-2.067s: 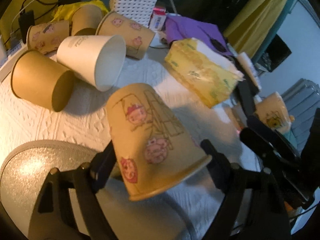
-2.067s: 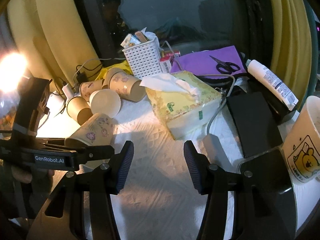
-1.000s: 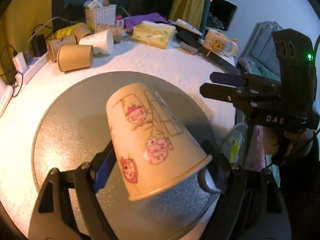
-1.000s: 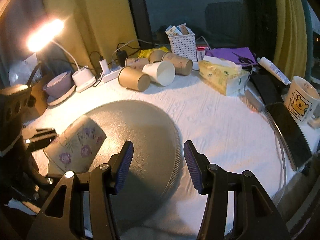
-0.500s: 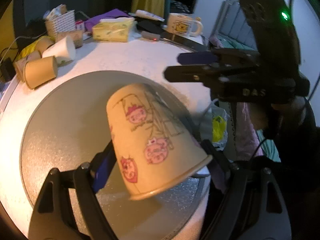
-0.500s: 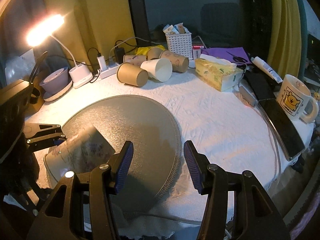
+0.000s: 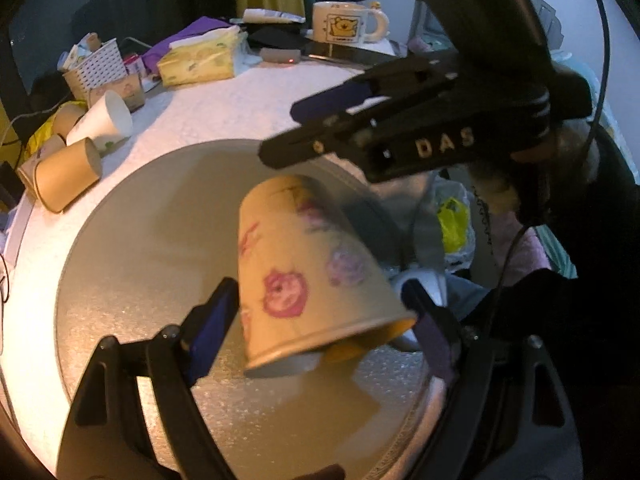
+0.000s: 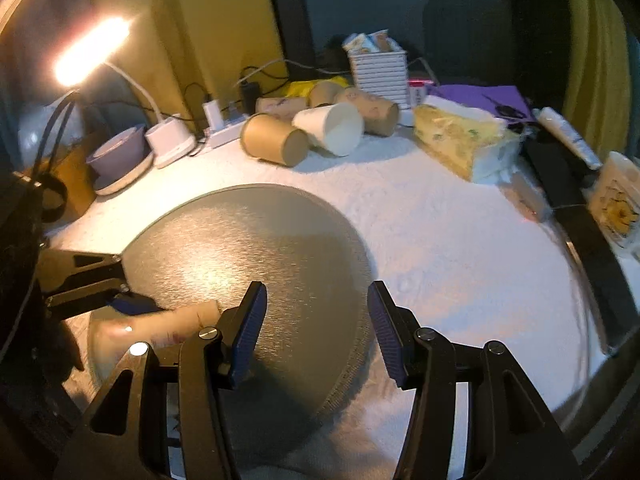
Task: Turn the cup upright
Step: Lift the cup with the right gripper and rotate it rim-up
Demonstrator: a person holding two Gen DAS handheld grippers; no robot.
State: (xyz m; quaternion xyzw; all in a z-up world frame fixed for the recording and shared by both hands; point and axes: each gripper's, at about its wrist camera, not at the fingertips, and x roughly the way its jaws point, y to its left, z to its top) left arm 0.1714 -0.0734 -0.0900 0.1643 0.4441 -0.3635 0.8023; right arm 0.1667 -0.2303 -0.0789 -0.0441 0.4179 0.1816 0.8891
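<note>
A tan paper cup with pink pig prints sits between my left gripper's fingers, rim toward the camera, base tilted away, over the round grey mat. The cup looks blurred and slack between the pads, with a gap on the right side. In the right wrist view the cup is a blur at the lower left by the left gripper's finger. My right gripper is open and empty above the mat; in the left wrist view its fingers reach in from the right above the cup.
Several paper cups lie on their sides at the back of the white tablecloth, beside a white basket and a tissue box. A bear mug, a phone and a lit desk lamp stand around the edges.
The left gripper has swung over the mat toward the right gripper. The cup has shifted in the left jaws and now shows different prints, blurred. The right gripper has come closer above it.
</note>
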